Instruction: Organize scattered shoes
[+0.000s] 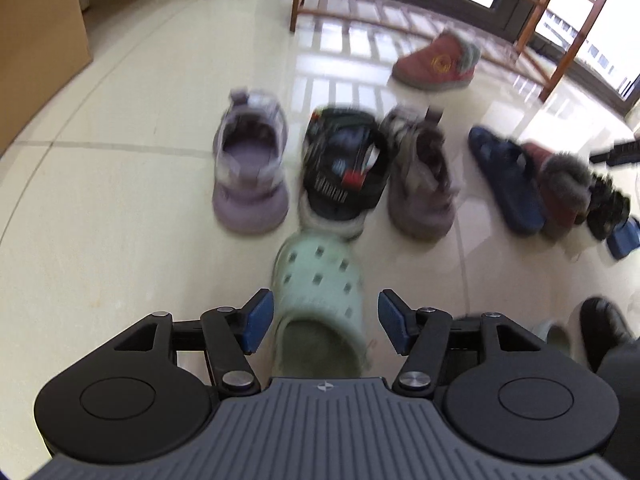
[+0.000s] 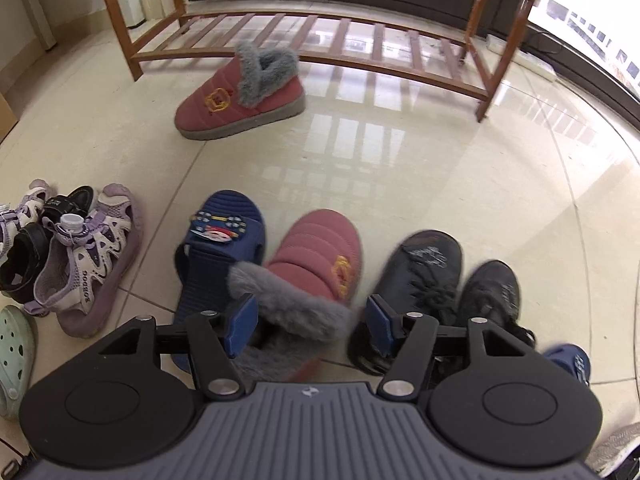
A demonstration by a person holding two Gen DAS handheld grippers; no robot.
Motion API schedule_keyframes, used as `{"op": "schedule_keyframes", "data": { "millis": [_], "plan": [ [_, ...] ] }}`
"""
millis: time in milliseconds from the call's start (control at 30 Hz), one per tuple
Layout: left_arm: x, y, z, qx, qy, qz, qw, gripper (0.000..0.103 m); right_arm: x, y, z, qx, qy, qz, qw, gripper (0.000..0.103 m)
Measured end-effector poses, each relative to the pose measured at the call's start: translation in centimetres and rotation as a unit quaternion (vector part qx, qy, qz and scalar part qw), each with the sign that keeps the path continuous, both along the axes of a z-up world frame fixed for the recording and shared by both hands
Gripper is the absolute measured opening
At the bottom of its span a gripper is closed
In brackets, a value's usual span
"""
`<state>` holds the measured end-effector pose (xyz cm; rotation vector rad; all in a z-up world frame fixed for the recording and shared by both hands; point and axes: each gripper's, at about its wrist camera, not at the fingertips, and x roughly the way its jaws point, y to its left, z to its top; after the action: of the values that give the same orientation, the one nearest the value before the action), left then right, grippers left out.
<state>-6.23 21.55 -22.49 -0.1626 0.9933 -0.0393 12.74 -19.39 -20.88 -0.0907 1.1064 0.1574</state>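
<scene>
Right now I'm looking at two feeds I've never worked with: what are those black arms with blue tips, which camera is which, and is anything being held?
Each picture comes from a camera on a hand-held two-finger gripper, looking along its fingers. The blue tips are the finger pads. In the left wrist view the left gripper stands open over a mint green clog on the tiled floor. In the right wrist view the right gripper stands open around the grey fur cuff of a pink slipper; its twin lies by the wooden shoe rack. Nothing looks held.
</scene>
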Motion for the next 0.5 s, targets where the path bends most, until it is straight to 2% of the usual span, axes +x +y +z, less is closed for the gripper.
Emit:
{"op": "schedule_keyframes", "data": {
  "millis": [233,400,500],
  "plan": [
    [4.1,-4.0,1.3,-0.013,-0.038,-0.024,0.9989,0.061,-0.9,-4.7,-1.1,-0.001,0.018,-0.056,0.998,0.066],
    [6.8,-7.0,1.0,-0.026,-0.046,-0.047,0.9975,0.061,-1.2,-7.8,-1.4,-0.006,0.012,-0.093,0.996,0.066],
    [8.0,-8.8,0.8,-0.02,-0.051,-0.064,0.9964,0.061,-1.6,-9.8,-1.6,-0.01,0.01,-0.118,0.993,0.067]
  ]
}}
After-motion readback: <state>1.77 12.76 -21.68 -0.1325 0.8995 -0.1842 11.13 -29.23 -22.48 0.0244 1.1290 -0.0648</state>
